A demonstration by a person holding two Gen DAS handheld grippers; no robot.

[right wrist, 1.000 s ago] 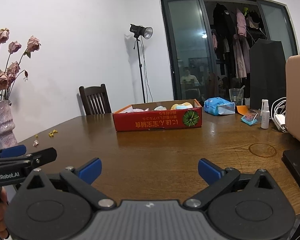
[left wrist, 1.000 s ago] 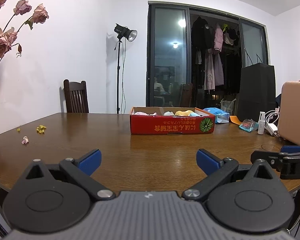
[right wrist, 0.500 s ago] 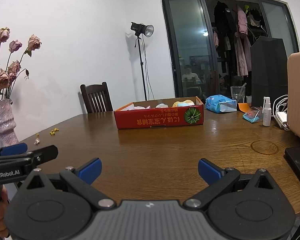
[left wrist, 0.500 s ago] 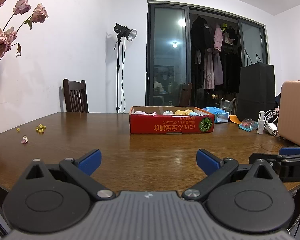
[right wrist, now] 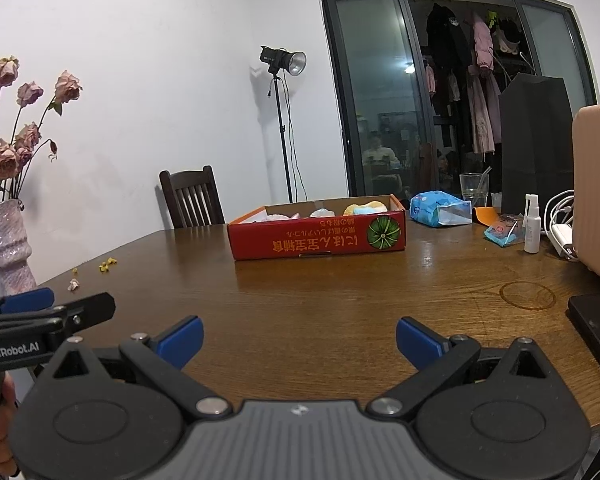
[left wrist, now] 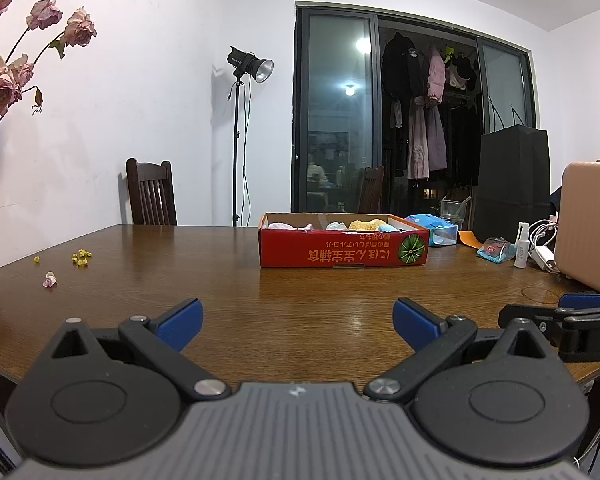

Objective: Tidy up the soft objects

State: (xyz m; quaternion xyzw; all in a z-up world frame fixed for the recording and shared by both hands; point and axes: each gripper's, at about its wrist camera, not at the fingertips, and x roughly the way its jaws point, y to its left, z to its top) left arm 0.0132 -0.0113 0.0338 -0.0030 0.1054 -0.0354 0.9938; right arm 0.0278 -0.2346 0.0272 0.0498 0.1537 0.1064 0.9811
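A red cardboard box [left wrist: 342,251] stands on the far middle of the brown table [left wrist: 236,296]. It holds several soft items: pink, white, yellow [left wrist: 363,224] and light blue. The box also shows in the right wrist view [right wrist: 318,236]. My left gripper [left wrist: 298,322] is open and empty, low over the near table edge, well short of the box. My right gripper [right wrist: 299,338] is open and empty at the same near edge. Each gripper shows at the side of the other's view.
A vase of dried roses [right wrist: 8,248] stands at the left, with fallen petals [left wrist: 80,257] near it. At the right are a blue tissue pack [right wrist: 440,209], a glass [right wrist: 473,189], a spray bottle [right wrist: 532,224], cables, a tan case [left wrist: 590,224] and a black slab [right wrist: 596,320]. A chair [left wrist: 151,192] stands behind.
Both views have shifted slightly; the box sits a little lower and nearer in the right wrist view. Both grippers stay open and empty.
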